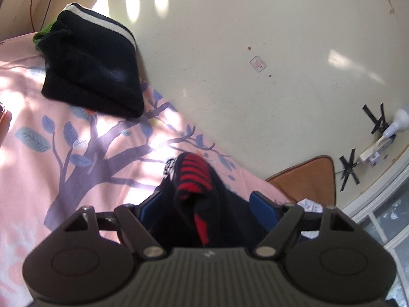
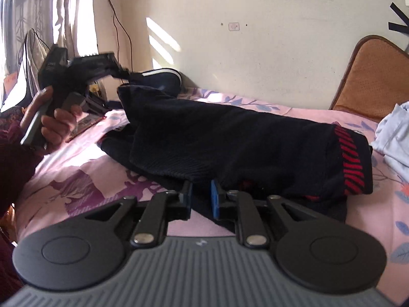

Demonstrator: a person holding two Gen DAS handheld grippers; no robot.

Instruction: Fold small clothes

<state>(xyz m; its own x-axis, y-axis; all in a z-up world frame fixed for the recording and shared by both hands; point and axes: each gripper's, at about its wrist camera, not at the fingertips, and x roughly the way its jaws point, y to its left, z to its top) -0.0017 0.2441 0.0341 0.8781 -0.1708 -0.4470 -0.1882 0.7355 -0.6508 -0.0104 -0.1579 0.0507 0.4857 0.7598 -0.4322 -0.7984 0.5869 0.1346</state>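
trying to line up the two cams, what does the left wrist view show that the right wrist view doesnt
Only the left wrist view: the left gripper from behind, jaws apart around dark cloth, and a taped white lamp on the wall.
Only the right wrist view: the hand holding that gripper, curtains, a pale blue garment, and the right gripper.
Both: the black garment with red stripes, the folded black garment, the pink bedsheet, the brown chair back.

A garment (image 2: 230,148) lies across the bedsheet (image 2: 76,174), a folded pile (image 1: 92,64) behind (against the wall (image 1: 255,25)).
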